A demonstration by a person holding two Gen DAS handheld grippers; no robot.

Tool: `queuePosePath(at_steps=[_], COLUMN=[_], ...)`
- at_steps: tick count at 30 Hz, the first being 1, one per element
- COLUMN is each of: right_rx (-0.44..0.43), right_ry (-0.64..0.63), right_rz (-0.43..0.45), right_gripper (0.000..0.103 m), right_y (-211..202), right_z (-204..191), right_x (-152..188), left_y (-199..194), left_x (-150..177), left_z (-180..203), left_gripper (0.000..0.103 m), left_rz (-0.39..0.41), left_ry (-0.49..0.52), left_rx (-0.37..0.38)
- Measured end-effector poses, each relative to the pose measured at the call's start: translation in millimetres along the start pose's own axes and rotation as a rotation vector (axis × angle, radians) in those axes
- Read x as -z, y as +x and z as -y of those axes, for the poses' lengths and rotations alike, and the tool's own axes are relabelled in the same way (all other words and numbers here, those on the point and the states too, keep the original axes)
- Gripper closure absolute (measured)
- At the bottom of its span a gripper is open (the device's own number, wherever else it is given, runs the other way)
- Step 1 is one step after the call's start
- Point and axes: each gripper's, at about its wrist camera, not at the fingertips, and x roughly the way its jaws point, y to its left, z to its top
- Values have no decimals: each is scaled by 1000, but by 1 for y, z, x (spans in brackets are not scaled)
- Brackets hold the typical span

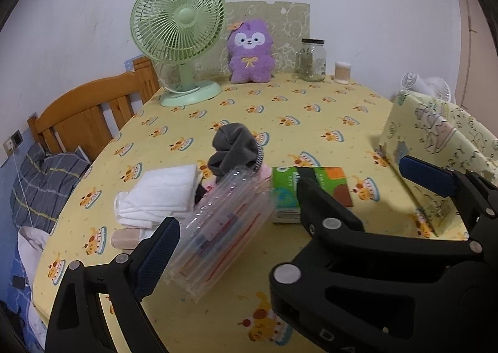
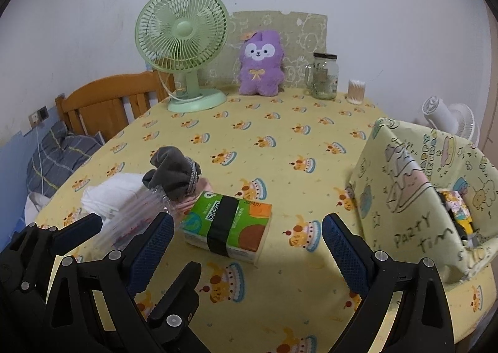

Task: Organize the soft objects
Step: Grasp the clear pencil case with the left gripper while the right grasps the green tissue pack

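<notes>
Green tissue pack [image 2: 227, 225] lies just ahead between both wide-open grippers, left gripper [image 1: 236, 219] and right gripper [image 2: 247, 241], its long axis running toward the fabric bin [image 2: 414, 185] on the right.

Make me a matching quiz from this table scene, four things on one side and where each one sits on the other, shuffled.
Things:
1. green fan
2. purple plush toy
3. glass jar
4. green tissue pack

Places:
A. centre front, between the right claw's open fingers
B. back left corner
C. back, between fan and jar
D. back right, beside the cotton swab tub

Pairs: 1-B, 2-C, 3-D, 4-A
</notes>
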Motion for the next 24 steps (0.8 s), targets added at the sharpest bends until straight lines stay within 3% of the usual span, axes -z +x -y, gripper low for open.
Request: queuePosePath(at_steps=[4,10,12,15,24], right_rx=[-6,-11,-15,-17,-36], right_ry=[-11,-18,-19,-28,-29], right_rz=[-17,-48,-57,-74,-109], right_gripper=[5,5,5,5,5], right_y=[8,20,23,30,45], right_z=[-3,-5,-5,-5,-6], right_x=[0,0,0,0,-3], left_y=[9,19,23,28,35], left_x=[0,2,2,3,0], left_z=[-6,-9,-10,-11,-10], left_gripper=[13,31,51,65,74], left_rz=[-21,-54,-78,-98,-111], left_ry=[-7,-8,-18,-19,-21], left_rx=[-12,-13,9,27,43])
